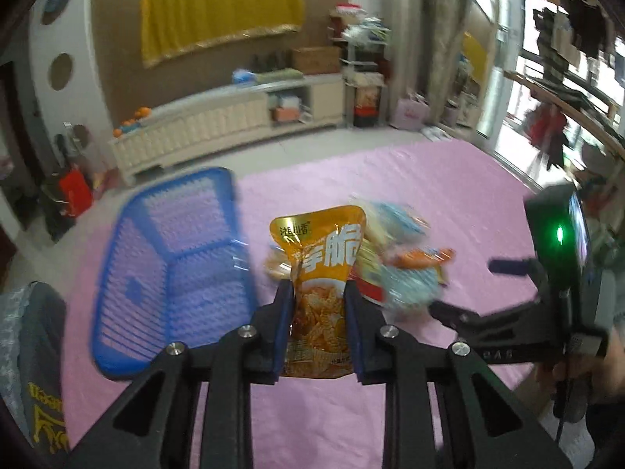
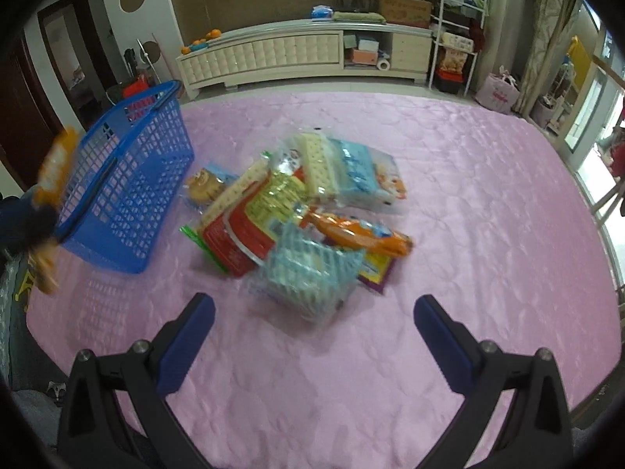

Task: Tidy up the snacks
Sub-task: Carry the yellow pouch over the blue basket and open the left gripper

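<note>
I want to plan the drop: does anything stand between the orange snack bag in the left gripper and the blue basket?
Nothing visible does. The left gripper is shut on the orange snack bag; the blue basket sits open just left of it, and the snack pile lies on the other side.

Both tools share one build: the left gripper (image 1: 318,305) and the right gripper (image 2: 314,314) have matte black angular frames with triangular cut-outs, round silver screws at the pivots, and blue pads (image 2: 435,334) lining the fingers. In the left wrist view the right gripper's boxy black housing carries a glowing green light and a thin black cable hanging below.
</note>
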A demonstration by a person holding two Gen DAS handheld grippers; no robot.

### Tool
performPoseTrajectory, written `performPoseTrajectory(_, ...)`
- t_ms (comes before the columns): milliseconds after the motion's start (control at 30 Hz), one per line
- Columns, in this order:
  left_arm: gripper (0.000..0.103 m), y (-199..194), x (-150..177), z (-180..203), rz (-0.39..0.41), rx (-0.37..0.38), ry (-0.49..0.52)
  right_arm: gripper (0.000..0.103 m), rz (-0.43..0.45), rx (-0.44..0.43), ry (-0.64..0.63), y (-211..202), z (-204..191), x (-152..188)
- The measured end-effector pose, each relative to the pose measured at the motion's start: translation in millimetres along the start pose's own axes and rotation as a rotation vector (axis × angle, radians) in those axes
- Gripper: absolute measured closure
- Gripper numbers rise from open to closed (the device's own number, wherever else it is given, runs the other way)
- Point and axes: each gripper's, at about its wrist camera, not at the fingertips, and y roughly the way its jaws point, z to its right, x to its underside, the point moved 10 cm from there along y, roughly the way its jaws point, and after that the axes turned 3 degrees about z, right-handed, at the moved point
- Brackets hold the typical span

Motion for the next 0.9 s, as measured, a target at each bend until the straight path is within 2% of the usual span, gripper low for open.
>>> performPoseTrajectory(100, 0.079, 2, -11, -31, 0.018, -0.066, -0.021, 0.0, -0.029, 0.018, -0.024, 19, -4, 0)
performPoseTrajectory(200, 0.079, 11, -10, -59, -0.003, -0.115, -0.034, 0.001, -0.053, 0.035, -0.026, 37, -5, 1)
performPoseTrajectory(267, 0.079, 20, -11, -80, -0.011, -0.153, -0.068, 0.006, -0.052, 0.04, -0.013, 44, -4, 2)
performPoseTrajectory(367, 0.078, 32, -13, -107, -0.02, -0.187, -0.146, 0.007, -0.053, 0.064, -0.011, 53, -5, 3)
performPoseTrajectory(500, 0.078, 49, -9, -127, -0.07, -0.199, -0.17, 0.008, -0.085, 0.08, -0.021, 66, -5, 7)
performPoseTrajectory(633, 0.078, 60, 1, -136, -0.118, -0.199, -0.184, 0.013, -0.081, 0.079, -0.011, 71, -3, 6)
performPoseTrajectory(733, 0.078, 67, 2, -138, -0.12, -0.176, -0.178, 0.017, -0.081, 0.093, -0.035, 73, -4, 6)
performPoseTrajectory(900, 0.078, 81, -11, -142, -0.13, -0.178, -0.134, 0.026, -0.065, 0.083, -0.045, 70, -7, 7)
